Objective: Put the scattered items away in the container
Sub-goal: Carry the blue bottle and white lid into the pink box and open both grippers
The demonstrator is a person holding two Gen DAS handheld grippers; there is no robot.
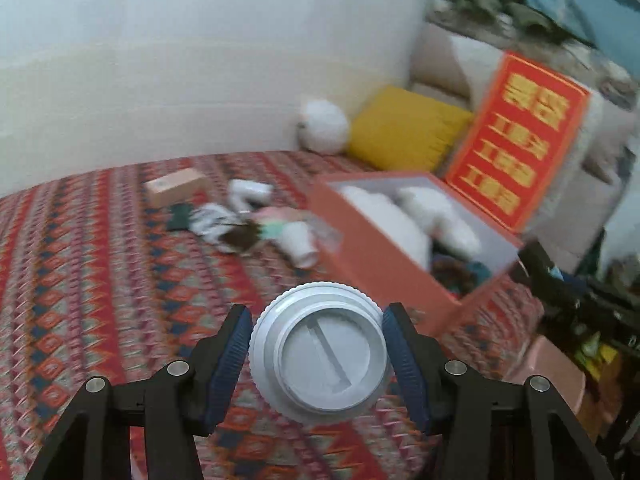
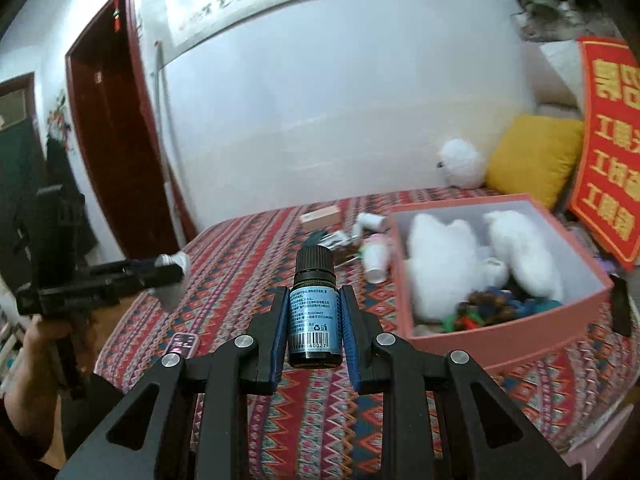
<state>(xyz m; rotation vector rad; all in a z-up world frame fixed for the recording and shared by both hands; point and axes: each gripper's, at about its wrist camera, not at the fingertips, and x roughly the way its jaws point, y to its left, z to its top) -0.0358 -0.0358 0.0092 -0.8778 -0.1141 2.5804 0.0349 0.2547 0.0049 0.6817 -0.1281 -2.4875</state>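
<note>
Our left hand-held gripper (image 1: 318,354) is clamped on a white ribbed-rim jar (image 1: 320,354), held above the patterned bed (image 1: 100,280) short of its near edge. Our right hand-held gripper (image 2: 316,320) is clamped on a dark bottle (image 2: 315,308) with a blue label, cap pointing away. The pink box (image 2: 516,336) sits open toward the bed's right edge, holding white plush toys (image 2: 444,264). Scattered items (image 1: 256,220) lie just beside its left wall.

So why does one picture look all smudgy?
Left wrist view: motion blur smears the pink box and scattered items, though the white jar between the fingers stays fairly crisp. Right wrist view: sharper, the dark bottle label shows; walls bend from the fisheye.
</note>
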